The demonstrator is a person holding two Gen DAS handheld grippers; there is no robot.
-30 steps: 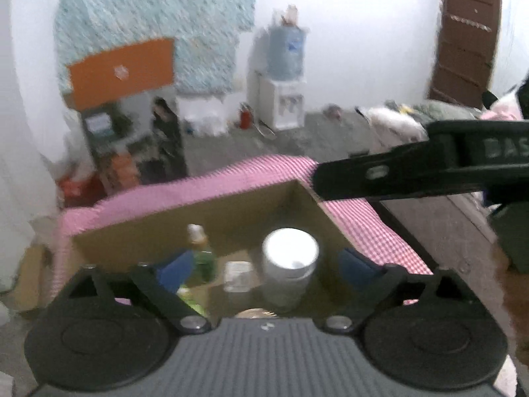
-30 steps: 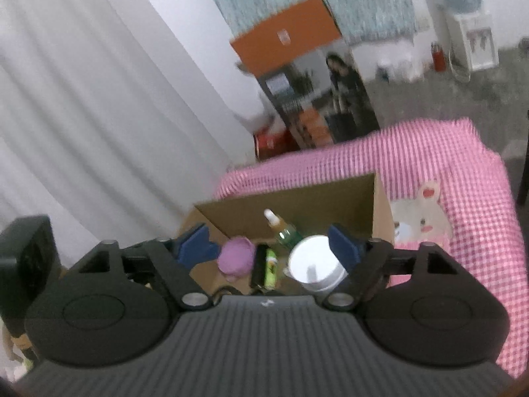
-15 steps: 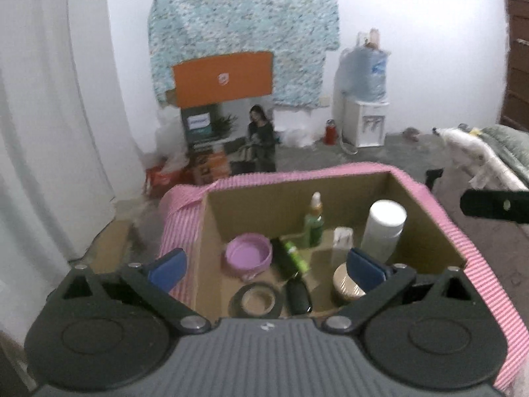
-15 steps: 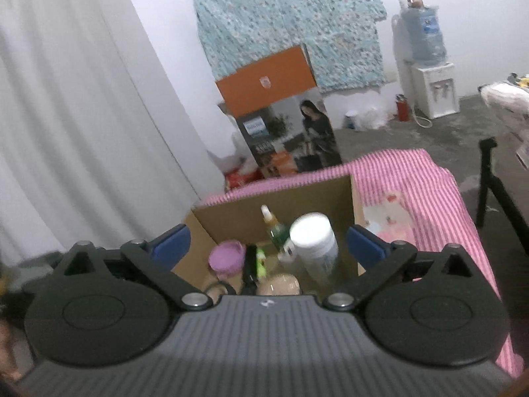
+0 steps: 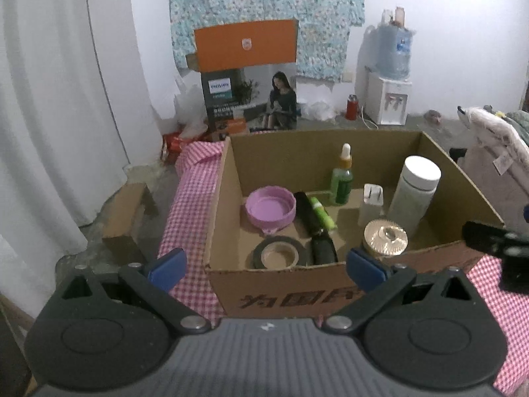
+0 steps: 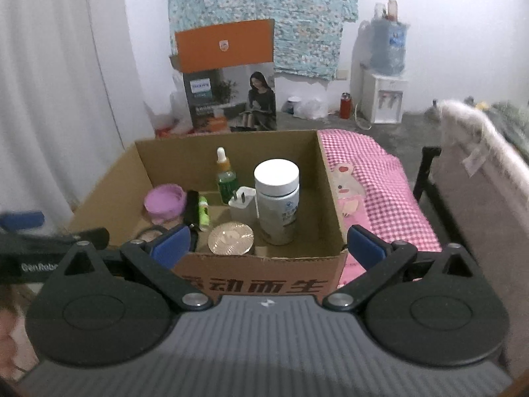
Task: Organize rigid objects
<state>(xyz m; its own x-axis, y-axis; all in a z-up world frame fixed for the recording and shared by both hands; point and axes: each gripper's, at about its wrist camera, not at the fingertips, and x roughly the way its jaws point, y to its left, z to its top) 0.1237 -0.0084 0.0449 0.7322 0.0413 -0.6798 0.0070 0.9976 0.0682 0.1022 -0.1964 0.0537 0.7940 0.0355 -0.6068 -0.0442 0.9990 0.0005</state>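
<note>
- Both grippers have their blue-tipped fingers spread wide and hold nothing: the left gripper point(image 5: 266, 268) and the right gripper point(image 6: 267, 244) each hover just before the near wall of the cardboard box point(image 5: 330, 289)
- Inside the box, beyond the fingers, stand a white-capped bottle point(image 6: 277, 201) and a green dropper bottle point(image 5: 342, 176)
- Beside them lie a purple lid point(image 5: 270, 210), a tape roll point(image 5: 280, 255) and a gold-lidded jar point(image 5: 385, 239)
- Under the box lies a pink checked cloth point(image 6: 380, 178)

We read "PHILIPS" on the tall printed box point(image 5: 248, 79), "动而生" on the cardboard box point(image 6: 261, 284) front, and "GenRobo" on the left tongs point(image 6: 39, 266).
</note>
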